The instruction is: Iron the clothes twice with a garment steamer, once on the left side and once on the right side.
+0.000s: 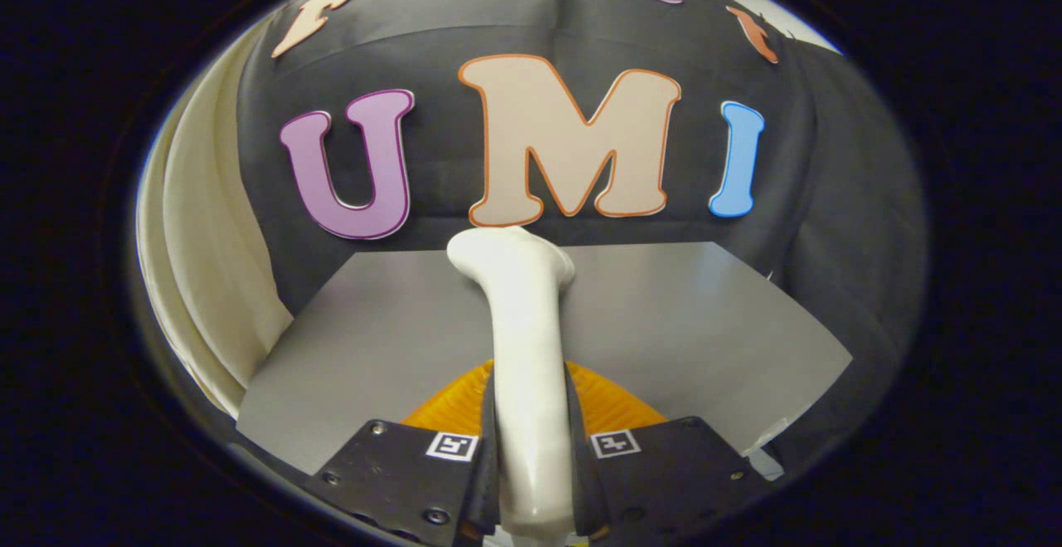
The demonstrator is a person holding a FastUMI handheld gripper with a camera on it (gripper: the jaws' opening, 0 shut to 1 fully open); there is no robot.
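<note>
You've got the steamer in the gripper: both fingers pressed on its handle, one each side, so it's pinched, not loose. The steamer body runs forward from between the fingers and its head sits out ahead, over the grey table, tip reaching the table's far edge. Under the handle, just ahead of the fingers, there's an orange ribbed thing; likely the garment, but too little shows to be sure. My read: pickup is done, ironing passes not started, since the head looks up off the fabric rather than on it. Next move calls for tipping the head down onto the cloth at one side and drawing it along, keeping the grip firm so the handle doesn't twist. Count: one steamer, one gripper with two fingers, one orange item, one table, one cream curtain off to the left.
</note>
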